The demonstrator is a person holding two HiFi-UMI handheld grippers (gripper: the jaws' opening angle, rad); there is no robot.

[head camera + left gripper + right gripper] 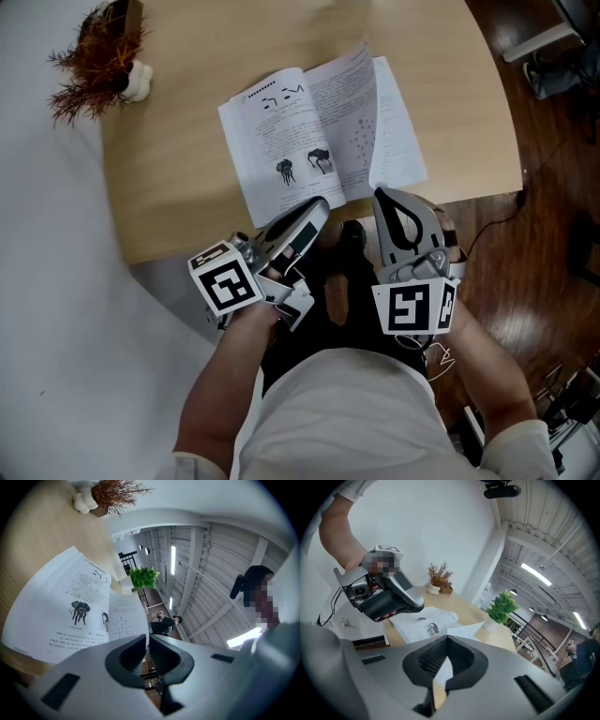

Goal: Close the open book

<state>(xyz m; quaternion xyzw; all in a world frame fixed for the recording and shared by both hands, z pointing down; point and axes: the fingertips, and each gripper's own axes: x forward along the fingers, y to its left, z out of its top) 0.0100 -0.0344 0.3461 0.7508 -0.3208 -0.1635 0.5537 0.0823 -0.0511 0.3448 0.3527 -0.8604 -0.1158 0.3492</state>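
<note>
We hold both tools low at the near edge of the desk (pixel 178 197), with the book (pixel 281 131) lying open at about 12 o'clock from them, spine running away from us. The left tool (pixel 317 206) sits at the book's 6 o'clock, its jaws pressed together with nothing between them. We judge it is there to steady or nudge the printed left page rather than to grip. The right tool (pixel 380 195) meets the book at its 5 o'clock corner, where a page (pixel 464 631) stands up off the desk. In the right gripper view its jaws are narrow, with white paper running through them, so it appears to pinch that page by its near edge. Holding it at the corner gives us a lever to swing the right half over toward 9 o'clock. A dried plant (pixel 103 52) stands at the book's 10 o'clock, well apart and out of the swing. The book is not yet closed.
</note>
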